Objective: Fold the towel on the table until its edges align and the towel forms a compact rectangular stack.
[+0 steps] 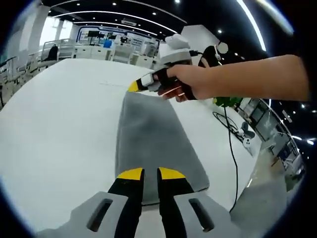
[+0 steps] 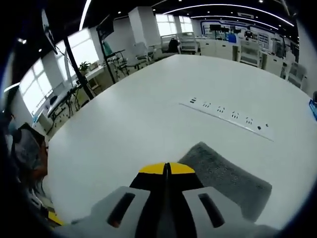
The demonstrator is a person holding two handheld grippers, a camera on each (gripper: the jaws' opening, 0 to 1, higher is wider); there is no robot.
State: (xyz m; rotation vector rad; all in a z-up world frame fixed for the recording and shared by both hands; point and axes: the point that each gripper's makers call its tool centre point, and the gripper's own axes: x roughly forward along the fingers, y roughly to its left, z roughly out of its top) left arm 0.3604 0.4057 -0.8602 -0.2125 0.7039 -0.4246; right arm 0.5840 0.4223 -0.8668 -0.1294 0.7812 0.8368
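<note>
Room: a large bright open-plan hall with ceiling strip lights, big windows and rows of white desks and chairs at the back
Surface: a wide white matte table point(image 1: 59, 129), smooth and bare around the cloth; a white strip of recessed power sockets point(image 2: 230, 117) runs across it in the right gripper view
Towel: a grey fuzzy rectangular towel point(image 1: 153, 144) lies flat on the table as a long narrow strip, apparently folded over already, running away from the left gripper toward the right one
Left gripper point(image 1: 150, 173): its yellow-tipped black jaws stand slightly apart above the towel's near short edge; whether they touch the cloth I cannot tell
Right gripper point(image 2: 167, 169): its yellow tips are pressed together with no gap; the left gripper view shows it at the towel's far end, carried by a bare hand point(image 1: 198, 85), but whether cloth is pinched between the tips I cannot tell
Handling: the towel looks soft, light and limp, so it will likely sag and drape when lifted, and its pile should grip the jaws well; it may slide on the smooth tabletop
Where to take hold: the corners of a short edge seem best, pinching all layers together so they do not shear apart
Stage: judging by the narrow strip, an end-to-end fold is what is left
</note>
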